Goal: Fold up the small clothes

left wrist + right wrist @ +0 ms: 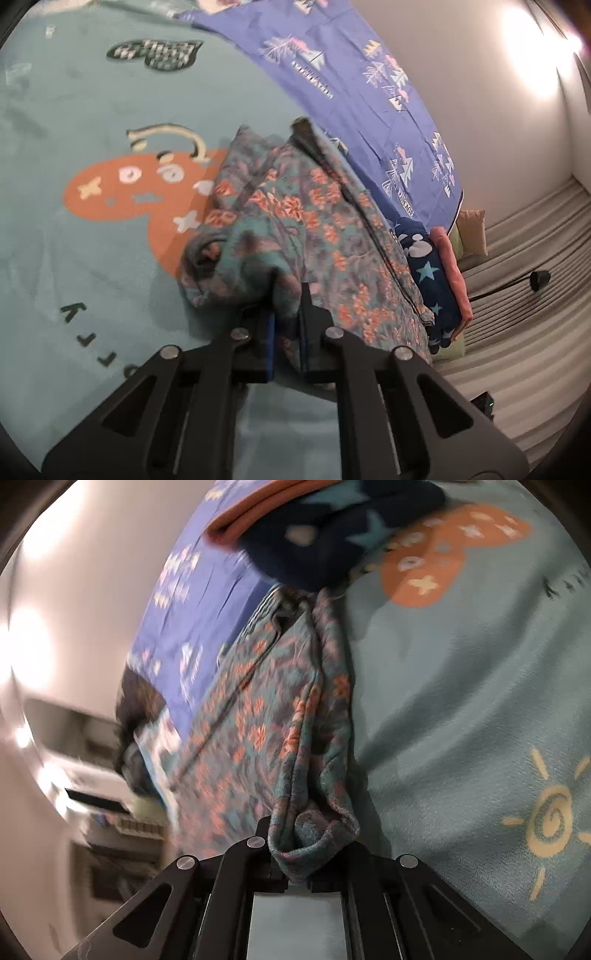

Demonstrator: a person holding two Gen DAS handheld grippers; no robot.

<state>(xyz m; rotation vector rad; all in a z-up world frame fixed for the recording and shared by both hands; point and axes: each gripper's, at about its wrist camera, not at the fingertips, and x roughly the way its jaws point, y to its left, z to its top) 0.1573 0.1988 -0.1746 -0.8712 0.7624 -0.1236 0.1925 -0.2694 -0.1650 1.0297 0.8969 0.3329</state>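
A small teal garment with orange flowers [295, 221] is stretched between both grippers above a teal blanket [92, 110]. My left gripper [286, 314] is shut on one bunched end of the floral garment. My right gripper [306, 845] is shut on the other bunched end of the garment [266, 716], whose cloth hides the fingertips. The garment hangs in loose folds with a dark seam line running along it.
A stack of folded clothes, navy with stars [432, 273] and pink [454, 273], lies at the blanket's edge and also shows in the right wrist view [325, 531]. A purple printed sheet [351, 74] lies beyond. A striped floor [524, 314] and white wall are off the bed.
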